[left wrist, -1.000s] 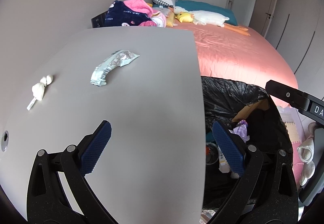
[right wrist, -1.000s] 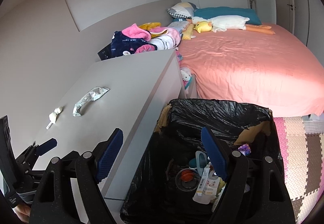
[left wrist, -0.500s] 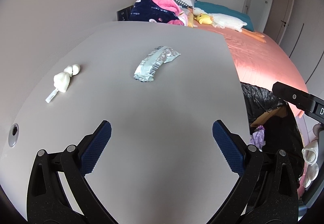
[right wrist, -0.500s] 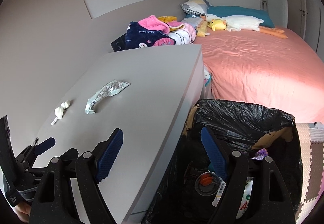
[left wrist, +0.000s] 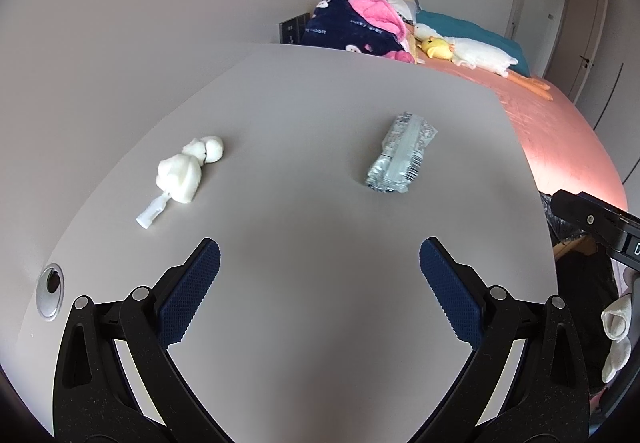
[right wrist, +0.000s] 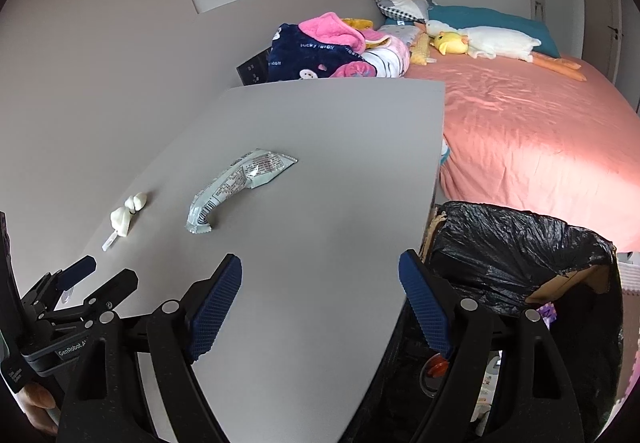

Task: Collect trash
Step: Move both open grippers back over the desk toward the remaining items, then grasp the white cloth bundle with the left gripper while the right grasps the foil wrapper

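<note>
Since earlier frame: both views swung off bin onto grey tabletop; trash now ahead. Wrapper at 1 o'clock of left gripper, tissue wad at 11 o'clock. Approach wrapper across its narrow width, pads low, close gently. Left gripper and right gripper both tilted down, jaws wide, empty.

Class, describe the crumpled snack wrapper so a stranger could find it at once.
Start at the grey desk beside the pink bed. The snack wrapper lies flat mid-desk. Unlike the white tissue wad nearer the wall, it is long, silvery-green and printed.
</note>
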A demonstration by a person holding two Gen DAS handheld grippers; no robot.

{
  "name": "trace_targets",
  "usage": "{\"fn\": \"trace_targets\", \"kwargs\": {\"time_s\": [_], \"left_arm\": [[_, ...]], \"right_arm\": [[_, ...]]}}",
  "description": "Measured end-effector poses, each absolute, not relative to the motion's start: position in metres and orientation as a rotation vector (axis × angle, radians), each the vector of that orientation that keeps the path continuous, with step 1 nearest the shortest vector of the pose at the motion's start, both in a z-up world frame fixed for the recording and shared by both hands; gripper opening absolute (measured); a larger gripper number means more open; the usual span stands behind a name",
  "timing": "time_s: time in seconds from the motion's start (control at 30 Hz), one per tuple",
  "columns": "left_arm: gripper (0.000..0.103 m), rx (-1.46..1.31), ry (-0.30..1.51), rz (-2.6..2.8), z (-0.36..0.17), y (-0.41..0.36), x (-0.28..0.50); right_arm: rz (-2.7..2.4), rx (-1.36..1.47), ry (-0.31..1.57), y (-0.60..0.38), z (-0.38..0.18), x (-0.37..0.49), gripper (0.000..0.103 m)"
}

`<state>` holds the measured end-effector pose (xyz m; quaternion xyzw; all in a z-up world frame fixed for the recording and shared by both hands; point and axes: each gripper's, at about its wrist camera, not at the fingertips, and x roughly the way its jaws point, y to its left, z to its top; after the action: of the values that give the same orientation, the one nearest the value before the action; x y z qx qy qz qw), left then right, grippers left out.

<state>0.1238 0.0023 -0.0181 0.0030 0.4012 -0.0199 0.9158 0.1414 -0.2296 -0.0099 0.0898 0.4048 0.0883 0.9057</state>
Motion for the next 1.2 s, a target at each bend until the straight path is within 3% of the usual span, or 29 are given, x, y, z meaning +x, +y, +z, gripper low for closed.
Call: {"fn": "trace_targets", "kwargs": {"time_s": [0.33,0.57,1.07,1.13,1.2], "left_arm": [[0.097,-0.031,0.854,0.013,-0.03,0.046,0.145],[0.097,-0.043,0.854,0.051,-0.033,0.07,0.16],[0.096,0.005,0.859,0.095,-0.043,0.093,0.198],[0.09,0.003,0.864,0.085,-0.044,0.096,0.203],[0.081,0.0,0.872,0.083,-0.045,0.099,0.207]], "right_arm": [[0.21,0.174,0.861,-0.191,-0.016,0.172,0.081],[0.219,0.176,0.864,-0.162,-0.018,0.195,0.088],[0.142,0.104,0.902,-0.117,-0.034,0.245,0.087],[0.134,0.083,0.929,-0.113,-0.039,0.251,0.075],[0.123,0.068,0.957,-0.11,-0.044,0.255,0.055]]}}
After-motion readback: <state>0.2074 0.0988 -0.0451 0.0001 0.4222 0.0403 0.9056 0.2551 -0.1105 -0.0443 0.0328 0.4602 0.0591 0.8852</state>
